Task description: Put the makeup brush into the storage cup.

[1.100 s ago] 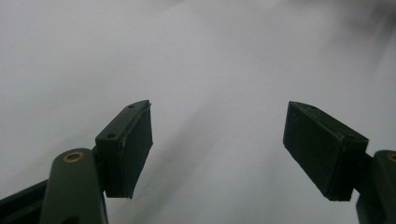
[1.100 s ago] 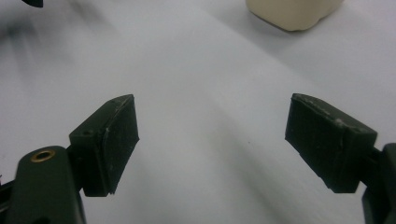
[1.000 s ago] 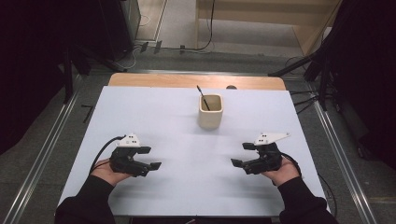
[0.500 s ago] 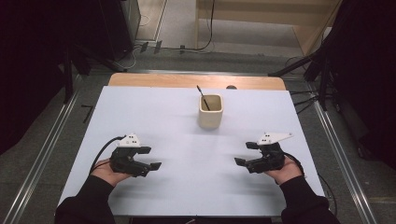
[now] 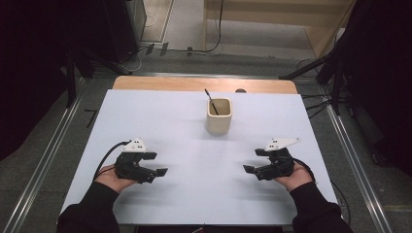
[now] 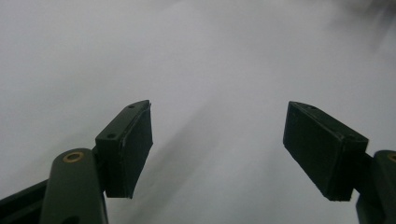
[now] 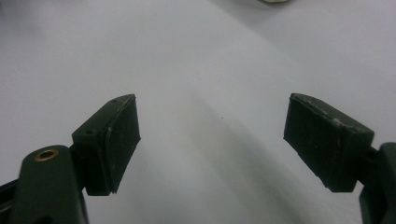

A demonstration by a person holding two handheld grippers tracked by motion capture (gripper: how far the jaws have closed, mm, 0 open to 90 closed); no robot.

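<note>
Right gripper slightly nearer the person now (both grippers wide open, empty).

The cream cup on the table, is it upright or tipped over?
Upright. The cream cup stands on its base on the white table, mouth up, with a thin black stick leaning inside.

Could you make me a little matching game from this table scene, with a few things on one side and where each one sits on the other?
Things:
1. cup
2. black pen
3. left gripper
4. right gripper

Places:
A. near right of the white table, open
B. standing inside the cup
C. far middle of the table
D. near left of the table, open

Pairs: 1-C, 2-B, 3-D, 4-A
</note>
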